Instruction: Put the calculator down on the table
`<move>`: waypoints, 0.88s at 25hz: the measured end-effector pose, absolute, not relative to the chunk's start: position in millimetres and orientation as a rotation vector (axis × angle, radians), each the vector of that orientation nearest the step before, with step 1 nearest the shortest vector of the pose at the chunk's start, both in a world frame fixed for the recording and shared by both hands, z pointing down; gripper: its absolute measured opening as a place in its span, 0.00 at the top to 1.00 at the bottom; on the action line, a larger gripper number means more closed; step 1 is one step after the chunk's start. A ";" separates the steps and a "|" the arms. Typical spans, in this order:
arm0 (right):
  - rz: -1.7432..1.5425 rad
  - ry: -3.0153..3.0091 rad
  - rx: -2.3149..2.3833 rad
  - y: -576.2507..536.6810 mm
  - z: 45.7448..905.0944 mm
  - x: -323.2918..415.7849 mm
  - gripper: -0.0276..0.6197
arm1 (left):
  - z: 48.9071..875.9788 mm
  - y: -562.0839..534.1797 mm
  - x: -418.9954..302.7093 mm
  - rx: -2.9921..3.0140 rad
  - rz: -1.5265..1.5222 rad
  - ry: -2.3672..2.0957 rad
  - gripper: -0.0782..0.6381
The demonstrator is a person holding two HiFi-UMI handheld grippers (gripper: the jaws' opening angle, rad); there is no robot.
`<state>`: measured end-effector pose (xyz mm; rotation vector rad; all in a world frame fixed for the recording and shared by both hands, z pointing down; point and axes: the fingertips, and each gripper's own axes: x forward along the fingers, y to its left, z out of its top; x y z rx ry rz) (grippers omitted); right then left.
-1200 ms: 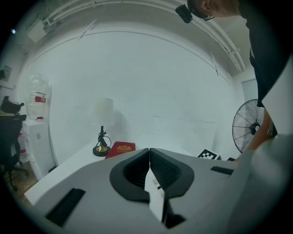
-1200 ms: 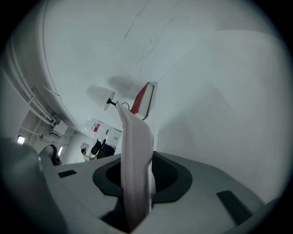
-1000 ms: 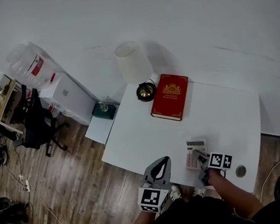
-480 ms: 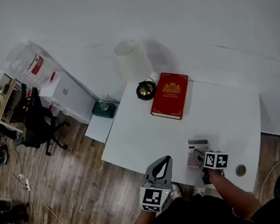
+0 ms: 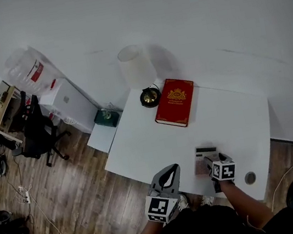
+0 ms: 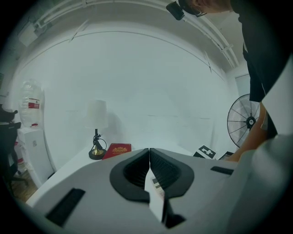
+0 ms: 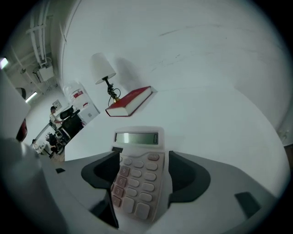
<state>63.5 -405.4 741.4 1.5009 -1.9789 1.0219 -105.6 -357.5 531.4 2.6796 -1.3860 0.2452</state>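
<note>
Calculator lengthwise between just-opened jaws of right tool, display end toward book, left tool closed.

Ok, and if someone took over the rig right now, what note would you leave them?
Left gripper: shut, empty, held just off the table's front edge.
Right gripper: jaws have just been opening; the calculator sits between them, a gap showing at one pad.
Calculator: on the table near its front edge; red book and lamp at the far side.
Done: it looks set down and released.
To do: draw the right gripper back clear without nudging it.
</note>
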 end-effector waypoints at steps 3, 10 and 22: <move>0.937 -2.058 1.505 -411.2 714.6 57.7 0.42 | 530.8 -359.1 -104.8 2.681 0.238 -1.379 0.86; 0.712 -2.261 1.536 -422.6 622.5 41.5 0.56 | 530.0 -363.9 -102.9 2.681 0.218 -1.366 0.86; 0.309 -2.464 1.694 -403.0 485.8 54.3 0.93 | 512.9 -366.8 -105.7 2.686 0.174 -1.370 0.86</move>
